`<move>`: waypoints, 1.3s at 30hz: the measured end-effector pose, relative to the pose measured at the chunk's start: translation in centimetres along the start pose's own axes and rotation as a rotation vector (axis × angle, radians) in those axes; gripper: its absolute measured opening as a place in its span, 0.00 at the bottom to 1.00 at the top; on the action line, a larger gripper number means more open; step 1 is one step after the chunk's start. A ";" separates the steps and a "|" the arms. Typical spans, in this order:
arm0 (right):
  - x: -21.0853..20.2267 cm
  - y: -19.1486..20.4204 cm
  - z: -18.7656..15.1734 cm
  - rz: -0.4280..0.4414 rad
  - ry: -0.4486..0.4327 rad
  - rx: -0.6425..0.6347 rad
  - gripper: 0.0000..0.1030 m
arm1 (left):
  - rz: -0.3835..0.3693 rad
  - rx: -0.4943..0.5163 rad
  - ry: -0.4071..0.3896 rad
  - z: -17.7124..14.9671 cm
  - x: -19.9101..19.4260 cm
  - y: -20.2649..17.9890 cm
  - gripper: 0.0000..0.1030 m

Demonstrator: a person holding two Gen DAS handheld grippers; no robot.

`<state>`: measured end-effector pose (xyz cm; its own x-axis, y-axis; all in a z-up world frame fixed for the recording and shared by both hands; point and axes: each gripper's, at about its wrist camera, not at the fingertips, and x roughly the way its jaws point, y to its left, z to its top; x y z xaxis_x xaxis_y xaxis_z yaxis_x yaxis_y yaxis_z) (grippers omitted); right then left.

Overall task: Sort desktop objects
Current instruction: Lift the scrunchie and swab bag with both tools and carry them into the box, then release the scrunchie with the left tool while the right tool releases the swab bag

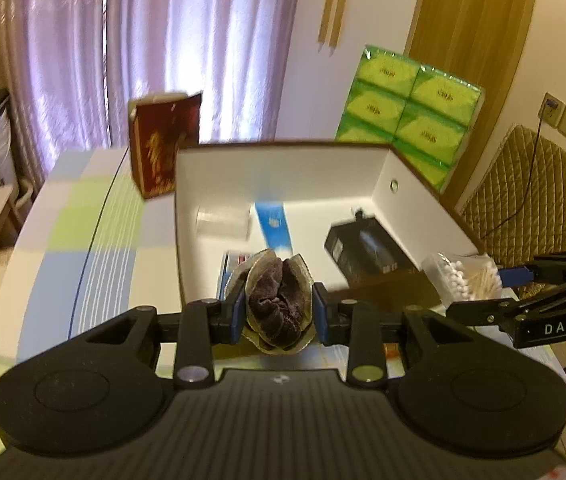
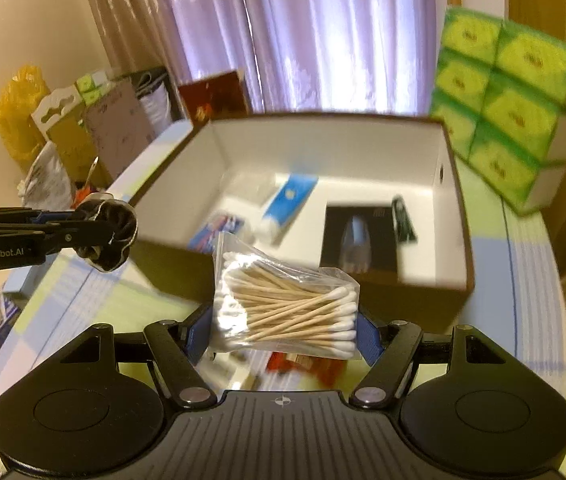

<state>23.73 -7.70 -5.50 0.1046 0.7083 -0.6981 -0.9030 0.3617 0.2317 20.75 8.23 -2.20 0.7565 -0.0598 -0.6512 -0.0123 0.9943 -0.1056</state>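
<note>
Purple curtains hang behind the checked worktop (image 2: 83, 292), where the open white cardboard box (image 2: 449, 184) fills the frame's middle. Left gripper (image 1: 279, 310) jaws clench a dark fabric bundle in clear wrap (image 1: 277, 300); right gripper (image 2: 285, 330) jaws pinch a clear bag of cotton swabs (image 2: 283, 308). Both hover at the box's near rim; the slippery bag could slide free, or either could catch the rim.

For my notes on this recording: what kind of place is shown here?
Probably a room in a home: purple curtains over a window, a table with a checked cloth, and stacked tissue packs against the wall.
</note>
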 end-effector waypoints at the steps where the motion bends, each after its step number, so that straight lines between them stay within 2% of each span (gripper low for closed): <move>1: 0.4 -0.2 0.7 -0.006 -0.006 -0.006 0.67 | 0.003 0.015 -0.008 0.8 0.5 -0.1 0.28; 7: 3.6 -2.0 4.4 -0.044 -0.017 -0.054 0.67 | -0.002 0.064 -0.006 4.4 4.3 -0.3 0.28; 16: 8.6 -5.0 8.3 -0.076 0.003 -0.037 0.67 | -0.006 0.103 0.053 8.0 11.3 -0.7 0.28; 21: 11.0 -5.7 9.2 -0.089 0.019 -0.060 0.67 | -0.006 0.098 0.097 8.8 15.1 -0.4 0.28; 30: 14.5 -7.4 10.5 -0.111 0.050 -0.010 0.67 | -0.013 0.090 0.135 10.0 20.6 0.1 0.28; 35: 15.6 -8.2 10.7 -0.122 0.065 0.006 0.67 | -0.022 0.096 0.146 10.5 22.6 0.3 0.32; 39: 16.1 -8.4 10.7 -0.133 0.071 0.006 0.67 | -0.019 0.115 0.142 10.5 23.5 0.3 0.39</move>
<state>37.48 7.12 -11.44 0.1929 0.6097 -0.7688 -0.8807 0.4530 0.1383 45.37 8.03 -9.59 0.6557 -0.0822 -0.7506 0.0820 0.9959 -0.0374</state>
